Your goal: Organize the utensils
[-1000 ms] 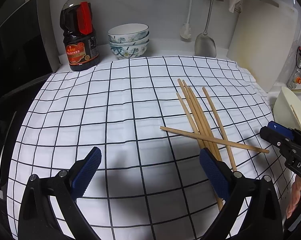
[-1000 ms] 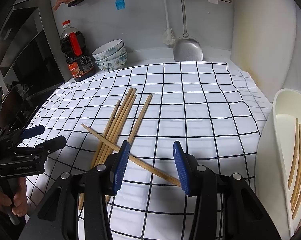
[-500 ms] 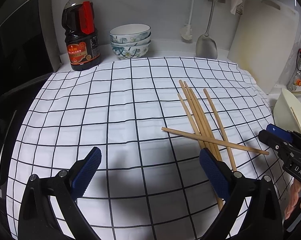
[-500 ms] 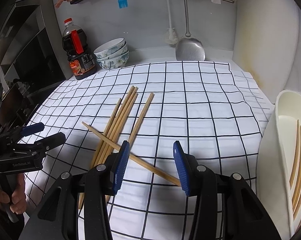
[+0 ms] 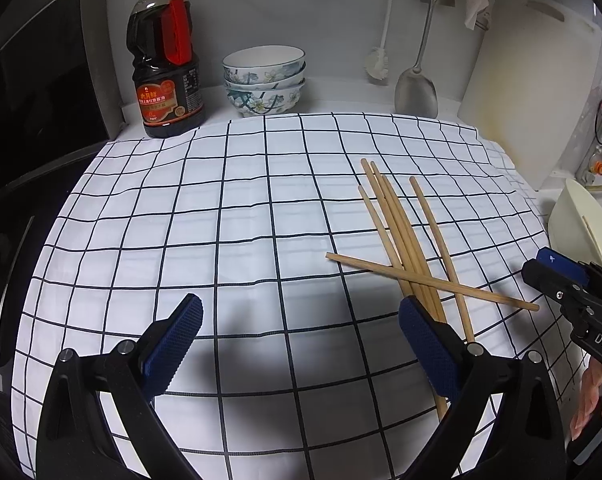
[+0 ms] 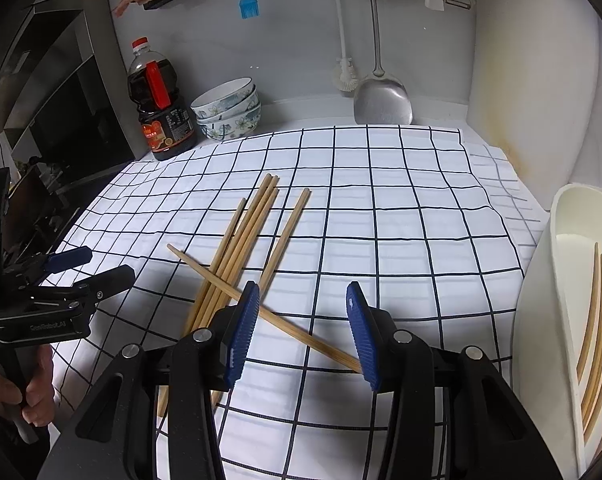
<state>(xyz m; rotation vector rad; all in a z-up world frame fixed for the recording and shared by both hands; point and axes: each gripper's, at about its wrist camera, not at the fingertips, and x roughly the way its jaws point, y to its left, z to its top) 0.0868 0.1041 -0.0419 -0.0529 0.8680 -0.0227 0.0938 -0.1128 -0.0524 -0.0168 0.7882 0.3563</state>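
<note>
Chopsticks [image 6: 241, 248] lie loose on the checked cloth [image 6: 401, 208], near its middle: a bundle of four or five running near-to-far, with one crossing chopstick [image 6: 261, 308] laid diagonally over them. A few more already sit in the cream tray [image 6: 541, 320] at the right edge. My right gripper [image 6: 299, 330] hovers low over the near end of the crossing stick, jaws moderately wide with nothing between the pads; I cannot tell whether it touches the cloth. My left gripper [image 5: 301, 344] hangs over bare cloth left of the pile, jaws wide and empty, its right finger in line with the bundle's near ends. Risks as I judge them: the crossing stick rests on the bundle, so closing on it off-centre could make it roll or pivot out of the pads. Lifting it at an angle could drag the sticks beneath and scatter them. Thin round wood gives little grip surface, so a slip during the carry to the tray seems plausible. The cloth is slightly rippled, and pads pressed too low might pinch fabric along with the stick. Both grippers are close together, so a hasty move could knock them.
</note>
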